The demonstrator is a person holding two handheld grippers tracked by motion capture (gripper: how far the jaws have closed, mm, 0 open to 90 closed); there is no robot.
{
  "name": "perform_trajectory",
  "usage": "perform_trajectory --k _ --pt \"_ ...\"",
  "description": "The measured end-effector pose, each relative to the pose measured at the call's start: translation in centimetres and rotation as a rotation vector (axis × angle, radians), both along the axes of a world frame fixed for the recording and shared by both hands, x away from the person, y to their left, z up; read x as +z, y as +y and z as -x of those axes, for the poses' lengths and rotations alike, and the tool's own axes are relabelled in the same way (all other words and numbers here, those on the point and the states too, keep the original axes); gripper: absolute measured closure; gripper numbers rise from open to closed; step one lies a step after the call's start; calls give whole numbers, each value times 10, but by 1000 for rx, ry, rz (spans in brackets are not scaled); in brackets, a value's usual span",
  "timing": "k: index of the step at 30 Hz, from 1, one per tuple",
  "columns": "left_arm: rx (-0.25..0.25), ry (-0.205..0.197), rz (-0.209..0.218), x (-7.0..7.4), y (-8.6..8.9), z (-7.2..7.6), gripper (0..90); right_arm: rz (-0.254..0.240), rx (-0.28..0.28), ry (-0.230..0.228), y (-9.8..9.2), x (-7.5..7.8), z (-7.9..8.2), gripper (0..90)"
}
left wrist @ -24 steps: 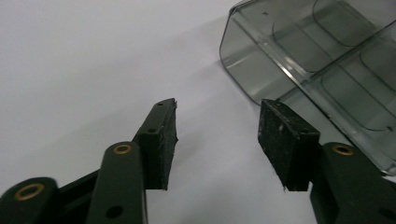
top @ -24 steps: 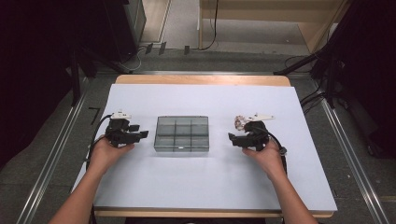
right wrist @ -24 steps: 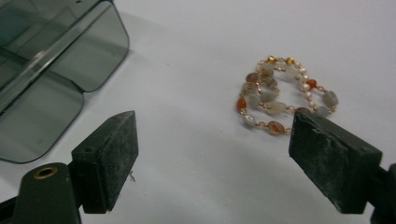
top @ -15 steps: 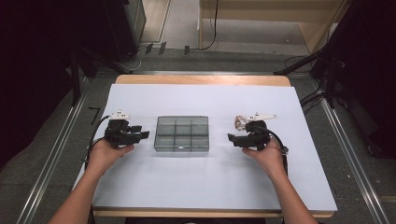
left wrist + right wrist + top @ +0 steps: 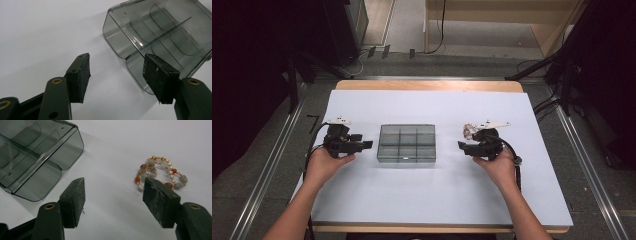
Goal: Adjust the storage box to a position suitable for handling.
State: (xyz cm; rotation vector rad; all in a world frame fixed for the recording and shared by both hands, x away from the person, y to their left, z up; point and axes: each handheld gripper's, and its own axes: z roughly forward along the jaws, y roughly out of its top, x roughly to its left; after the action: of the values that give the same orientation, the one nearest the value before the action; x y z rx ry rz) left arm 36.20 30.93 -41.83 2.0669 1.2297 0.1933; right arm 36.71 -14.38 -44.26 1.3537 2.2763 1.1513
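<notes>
A smoky transparent compartment box [image 5: 407,142] lies closed in the middle of the white table cover. My left gripper [image 5: 366,145] is held low just left of it, pointing at it, jaws open and empty. In the left gripper view the box [image 5: 160,32] sits a short way beyond the open left gripper [image 5: 117,72]. My right gripper [image 5: 460,145] hovers to the right of the box, also open with nothing in it. A beaded bracelet [image 5: 470,131] of orange, white and grey beads lies just beyond it. The right gripper view has the bracelet [image 5: 160,172] ahead of the right pad and the box [image 5: 32,152] at upper left, with the right gripper [image 5: 113,192] open.
The white cover [image 5: 427,200] spreads over a wooden table [image 5: 427,85]. Metal rails [image 5: 272,160] run along both sides on the floor. Dark stands and cables [image 5: 557,75] stand behind the table's far corners.
</notes>
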Motion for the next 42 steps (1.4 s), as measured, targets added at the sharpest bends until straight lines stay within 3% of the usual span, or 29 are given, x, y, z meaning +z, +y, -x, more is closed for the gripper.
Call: perform_trajectory --k 3,8,16,33,42 --pt "-14 -2 -21 0 -1 1 390 -8 0 6 -2 0 0 371" --pt "-22 -21 -18 5 -2 3 392 -8 -10 10 -3 1 -1 379" --pt "-19 -16 -8 7 -3 4 395 -7 -9 22 -2 2 0 396" --pt "-34 -39 -37 12 -5 19 403 11 35 24 11 7 6 442" --pt "-58 -41 -24 16 -10 28 407 9 70 22 23 9 17 453"
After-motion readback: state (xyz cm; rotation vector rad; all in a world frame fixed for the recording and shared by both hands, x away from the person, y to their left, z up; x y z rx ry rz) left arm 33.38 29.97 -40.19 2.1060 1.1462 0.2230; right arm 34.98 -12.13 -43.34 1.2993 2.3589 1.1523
